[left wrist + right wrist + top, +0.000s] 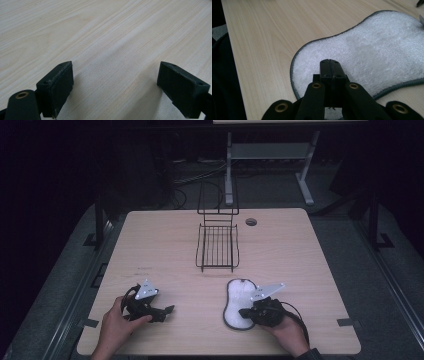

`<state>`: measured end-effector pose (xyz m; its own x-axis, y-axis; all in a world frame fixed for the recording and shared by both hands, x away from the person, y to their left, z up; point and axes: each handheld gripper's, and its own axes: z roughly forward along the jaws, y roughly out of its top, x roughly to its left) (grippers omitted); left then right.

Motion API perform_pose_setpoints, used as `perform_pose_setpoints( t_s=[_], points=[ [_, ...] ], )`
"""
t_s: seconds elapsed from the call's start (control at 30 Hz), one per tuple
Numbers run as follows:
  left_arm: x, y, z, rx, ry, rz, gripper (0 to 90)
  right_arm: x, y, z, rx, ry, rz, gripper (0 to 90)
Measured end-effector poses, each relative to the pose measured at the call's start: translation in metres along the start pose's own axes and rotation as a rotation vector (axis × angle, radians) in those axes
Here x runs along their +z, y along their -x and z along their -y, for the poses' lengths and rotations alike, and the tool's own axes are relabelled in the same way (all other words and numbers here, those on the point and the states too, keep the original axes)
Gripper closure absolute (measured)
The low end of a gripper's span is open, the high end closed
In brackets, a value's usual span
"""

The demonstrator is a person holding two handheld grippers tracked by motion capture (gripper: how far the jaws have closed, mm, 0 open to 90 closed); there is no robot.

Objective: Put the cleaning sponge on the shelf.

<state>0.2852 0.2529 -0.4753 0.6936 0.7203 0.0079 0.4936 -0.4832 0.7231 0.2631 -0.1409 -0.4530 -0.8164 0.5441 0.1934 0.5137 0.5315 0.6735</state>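
A pale wooden table (165,245) carries a black wire rack (218,245) standing near its far middle, with a small round grommet hole (251,222) just to the rack's right. On the near right lies a white fluffy pad (239,304) with a grey trim (peanut-shaped, its long axis running away from the person). The right gripper (246,312) rests over the pad's near right part, held by the right hand (287,329); in the right gripper view its jaws are pressed together with nothing between them, their tips above the pad's pile. The left gripper (169,309) lies on bare wood at the near left, well apart from the pad, in the left hand (116,322); its jaws stand wide apart, holding nothing.
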Motion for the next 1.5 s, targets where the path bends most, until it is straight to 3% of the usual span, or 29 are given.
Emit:
perform_pose_setpoints(
  t_s=[0.6, 1.33, 1.5],
  points=[
    [0.000, 0.000, 0.000, 0.001, 0.000, 0.000, 12.9, -0.027, 0.021, 0.021, 0.081, 0.002, 0.060, 89.4],
    [0.000, 0.000, 0.000, 0.000, 0.000, 0.000, 12.9, -0.064, 0.060, 0.048, 0.184, 0.011, 0.173, 89.3],
    [0.000, 0.000, 0.000, 0.000, 0.000, 0.000, 12.8, -0.068, 0.066, 0.052, 0.194, 0.017, 0.178, 88.9]
  ],
)
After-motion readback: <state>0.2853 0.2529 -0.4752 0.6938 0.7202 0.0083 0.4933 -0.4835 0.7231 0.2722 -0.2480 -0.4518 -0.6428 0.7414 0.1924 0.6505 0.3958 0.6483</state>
